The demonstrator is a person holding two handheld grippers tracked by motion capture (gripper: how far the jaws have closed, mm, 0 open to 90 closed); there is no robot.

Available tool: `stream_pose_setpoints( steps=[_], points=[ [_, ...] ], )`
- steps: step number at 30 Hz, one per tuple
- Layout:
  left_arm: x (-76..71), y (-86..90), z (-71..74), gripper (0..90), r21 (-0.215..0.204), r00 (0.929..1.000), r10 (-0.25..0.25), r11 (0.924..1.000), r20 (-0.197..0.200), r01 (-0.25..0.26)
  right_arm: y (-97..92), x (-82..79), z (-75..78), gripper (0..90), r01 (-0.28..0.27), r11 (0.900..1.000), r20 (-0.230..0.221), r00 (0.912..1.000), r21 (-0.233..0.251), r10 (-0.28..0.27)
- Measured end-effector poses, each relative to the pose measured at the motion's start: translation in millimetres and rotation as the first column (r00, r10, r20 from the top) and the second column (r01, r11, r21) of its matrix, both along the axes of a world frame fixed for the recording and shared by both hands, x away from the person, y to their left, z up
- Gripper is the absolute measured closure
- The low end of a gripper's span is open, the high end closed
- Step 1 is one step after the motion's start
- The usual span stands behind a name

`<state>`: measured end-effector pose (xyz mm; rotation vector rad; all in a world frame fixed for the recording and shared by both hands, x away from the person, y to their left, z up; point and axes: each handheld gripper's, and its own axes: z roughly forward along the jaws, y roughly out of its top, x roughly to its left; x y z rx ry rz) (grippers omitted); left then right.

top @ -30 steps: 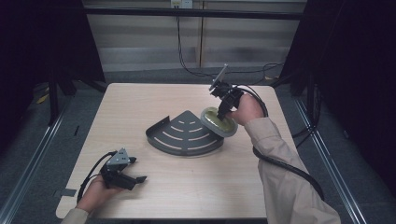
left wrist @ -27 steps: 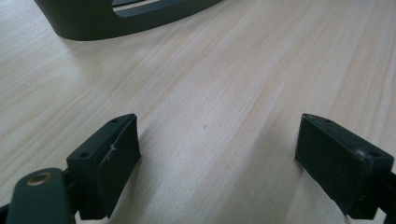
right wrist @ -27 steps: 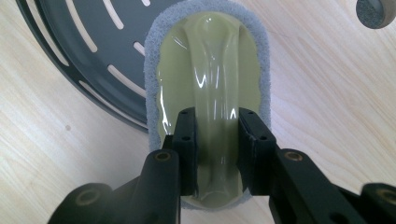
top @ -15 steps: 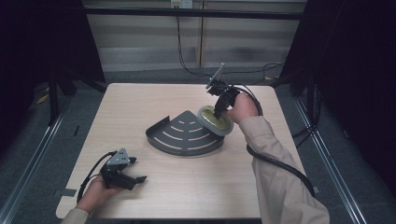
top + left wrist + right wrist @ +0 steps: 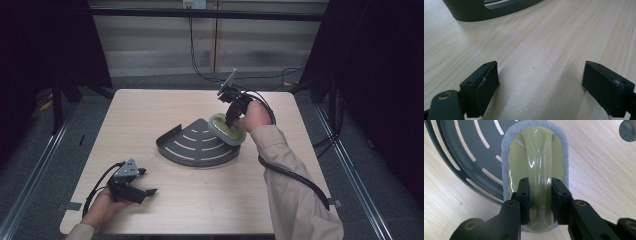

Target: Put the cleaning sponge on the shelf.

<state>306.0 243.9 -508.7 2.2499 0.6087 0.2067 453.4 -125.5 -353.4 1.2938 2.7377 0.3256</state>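
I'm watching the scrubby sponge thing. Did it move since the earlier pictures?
Yes, a little. The scrubber in the right gripper slid left, farther over the dark slotted rack, which stayed put on the table.

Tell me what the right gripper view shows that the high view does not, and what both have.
The right gripper view alone shows the grey pad edging the yellow-green scrubber and the tongs clamped on its raised handle ridge. The high view alone shows the left tongs, open, resting on the table near its front left corner, and both of the person's forearms. Both show the scrubber overlapping the dark slotted corner shelf.
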Motion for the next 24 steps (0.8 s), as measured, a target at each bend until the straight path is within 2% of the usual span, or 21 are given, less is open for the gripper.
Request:
stream_pose_setpoints(
  steps=[24],
  points=[
    [0.0, 0.0, -0.1, 13.2, -0.001, 1.0000, 0.000, 1.0000, -0.001, 0.000, 13.0, 0.5, -12.8, 71.2, 0.005, 1.0000, -0.010, 0.9999, -0.003, -0.005]
  ],
)
